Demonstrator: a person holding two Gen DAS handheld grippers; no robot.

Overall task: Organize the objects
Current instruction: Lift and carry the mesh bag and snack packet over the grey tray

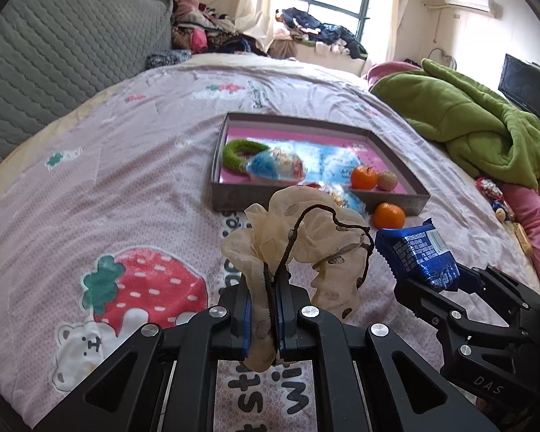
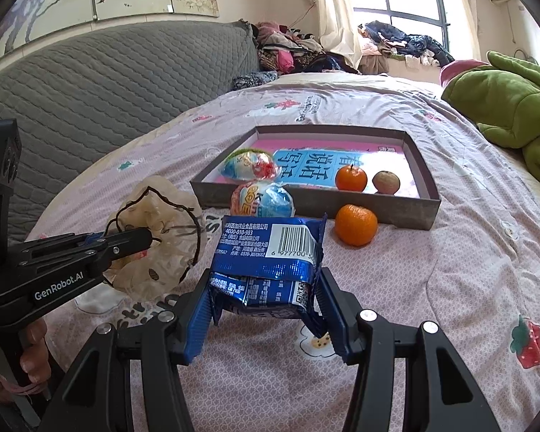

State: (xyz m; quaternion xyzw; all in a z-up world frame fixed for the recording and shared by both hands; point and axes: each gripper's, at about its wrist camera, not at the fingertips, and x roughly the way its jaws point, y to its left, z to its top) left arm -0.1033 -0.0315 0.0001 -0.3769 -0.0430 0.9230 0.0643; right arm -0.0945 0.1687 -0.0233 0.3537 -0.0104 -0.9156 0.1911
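Note:
My left gripper (image 1: 270,289) is shut on a beige sheer scrunchie (image 1: 306,241) with a dark cord, held above the bedspread. In the right wrist view, the same gripper (image 2: 147,239) and scrunchie (image 2: 162,216) show at the left. My right gripper (image 2: 264,282) is shut on a crumpled blue snack packet (image 2: 270,252); the packet (image 1: 417,252) hangs at the right in the left wrist view. Ahead lies a grey tray (image 2: 396,212) holding a green ring (image 1: 237,151), a foil-wrapped egg (image 1: 275,167), an orange (image 2: 351,178) and a brownish fruit (image 2: 386,181). Another egg (image 2: 262,199) and orange (image 2: 355,225) lie before the tray.
The bedspread (image 1: 144,180) is pink with strawberry prints. A green blanket (image 1: 468,126) is heaped at the right, with small wrapped snacks (image 1: 489,189) below it. A grey quilted headboard (image 2: 126,82) stands left and clothes are piled at the back. A hand (image 2: 36,360) grips the left handle.

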